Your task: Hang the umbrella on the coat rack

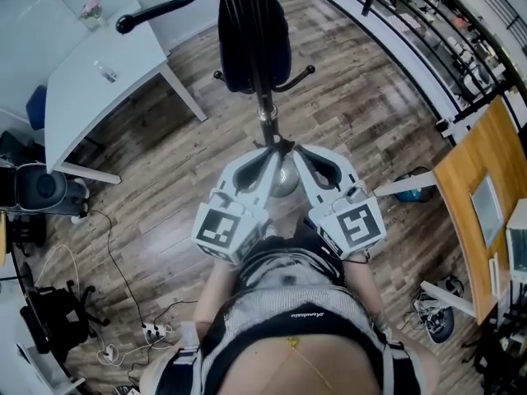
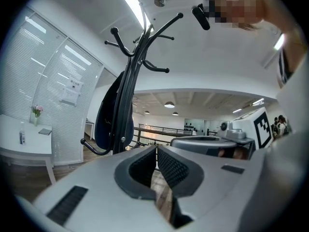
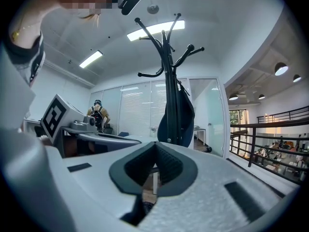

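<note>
Floorboards [image 1: 362, 122]; umbrella [image 1: 254, 39] beyond left hand-held gripper [image 1: 274, 149]

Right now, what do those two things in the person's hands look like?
The left tongs and right tongs are pale grey shells with dark ribbed pads. Each carries a white cube with black square markers.

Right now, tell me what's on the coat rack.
A dark blue umbrella hangs against the pole of the coat rack. Where it attaches is covered by the pole and its own fabric.
</note>
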Demonstrator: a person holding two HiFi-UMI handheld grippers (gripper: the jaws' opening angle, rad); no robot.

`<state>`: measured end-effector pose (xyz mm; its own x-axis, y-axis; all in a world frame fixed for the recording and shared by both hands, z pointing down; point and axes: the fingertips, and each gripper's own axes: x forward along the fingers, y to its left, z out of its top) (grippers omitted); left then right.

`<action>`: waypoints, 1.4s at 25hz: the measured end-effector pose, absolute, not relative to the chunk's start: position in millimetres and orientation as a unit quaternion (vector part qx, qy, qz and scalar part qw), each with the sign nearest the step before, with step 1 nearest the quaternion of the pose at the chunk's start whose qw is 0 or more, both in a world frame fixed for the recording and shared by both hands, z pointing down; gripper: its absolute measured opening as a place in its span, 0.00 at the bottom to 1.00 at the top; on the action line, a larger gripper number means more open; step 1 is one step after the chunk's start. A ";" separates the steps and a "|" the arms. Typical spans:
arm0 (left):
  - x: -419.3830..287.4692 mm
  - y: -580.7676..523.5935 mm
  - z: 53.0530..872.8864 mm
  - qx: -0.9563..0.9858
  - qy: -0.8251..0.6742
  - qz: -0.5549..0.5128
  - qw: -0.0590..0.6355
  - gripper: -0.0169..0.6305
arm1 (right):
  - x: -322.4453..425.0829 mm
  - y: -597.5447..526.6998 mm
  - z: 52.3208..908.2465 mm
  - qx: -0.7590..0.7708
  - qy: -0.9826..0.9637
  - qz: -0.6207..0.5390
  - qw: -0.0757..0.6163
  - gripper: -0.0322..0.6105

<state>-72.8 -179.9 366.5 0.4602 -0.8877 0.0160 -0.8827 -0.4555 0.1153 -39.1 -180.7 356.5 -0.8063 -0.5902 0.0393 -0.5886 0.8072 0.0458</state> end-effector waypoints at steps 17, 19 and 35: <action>-73.3 -161.0 361.4 0.855 -0.516 -0.025 0.047 0.05 | -42.1 -166.3 355.0 0.320 -0.947 -0.015 0.030 0.05; -73.9 -158.4 360.6 0.855 -0.516 -0.024 0.047 0.05 | -42.2 -163.2 355.0 0.321 -0.947 -0.016 0.031 0.05; -83.4 -152.7 364.6 0.854 -0.517 -0.016 0.055 0.05 | -44.7 -158.7 359.0 0.325 -0.945 -0.013 0.040 0.05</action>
<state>-83.4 -152.7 364.6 0.4656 -0.8845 0.0297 -0.8811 -0.4601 0.1096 -44.7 -158.7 359.0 -0.7862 -0.6143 0.0670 -0.6123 0.7890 0.0502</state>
